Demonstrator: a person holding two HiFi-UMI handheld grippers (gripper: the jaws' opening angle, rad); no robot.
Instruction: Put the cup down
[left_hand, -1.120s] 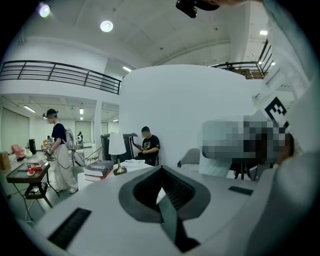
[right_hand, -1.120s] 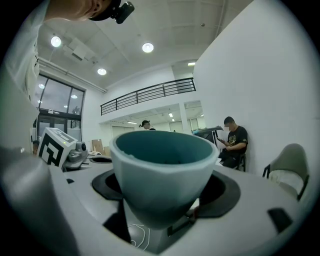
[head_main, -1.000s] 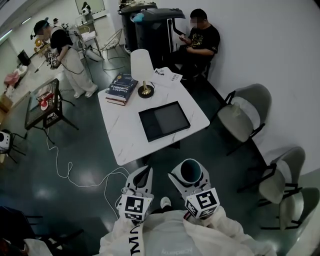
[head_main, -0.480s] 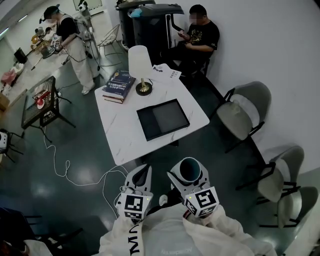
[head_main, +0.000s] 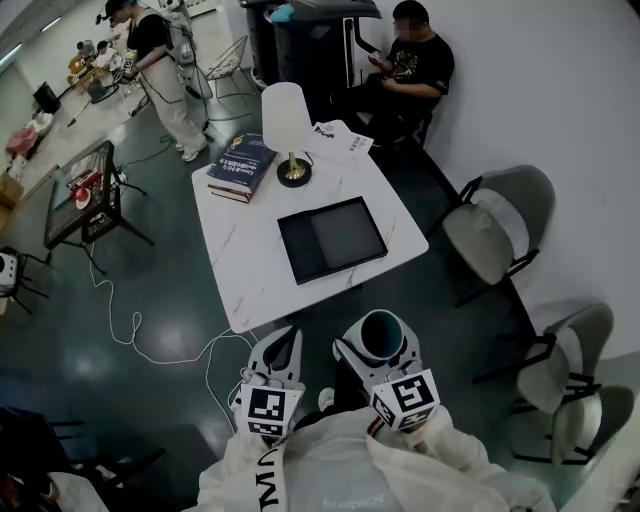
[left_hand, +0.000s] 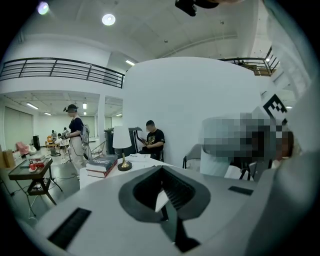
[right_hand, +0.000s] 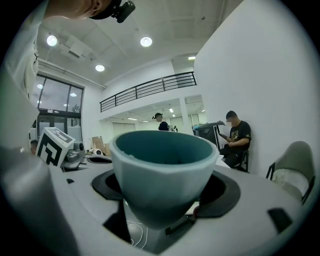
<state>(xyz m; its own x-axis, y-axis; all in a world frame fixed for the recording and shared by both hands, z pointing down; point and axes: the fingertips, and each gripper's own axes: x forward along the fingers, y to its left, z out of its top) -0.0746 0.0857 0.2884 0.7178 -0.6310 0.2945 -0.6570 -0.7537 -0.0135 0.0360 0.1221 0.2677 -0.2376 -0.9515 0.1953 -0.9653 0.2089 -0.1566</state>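
Head view: the left claw (head_main: 284, 350), jaws pressed together on nothing, is held low, short of the white tabletop (head_main: 245, 268). Just to its right, the right claw (head_main: 379, 352) is clamped round the upright teal cup (head_main: 381, 335), off the tabletop's near edge.

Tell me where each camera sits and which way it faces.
Head view: on the head, steeply down at the white table; left gripper, right gripper, sleeves show.
Left gripper view: on the left gripper, along its shut, empty jaws.
Right gripper view: on the right gripper, at the teal cup it grips.
All show the seated person.
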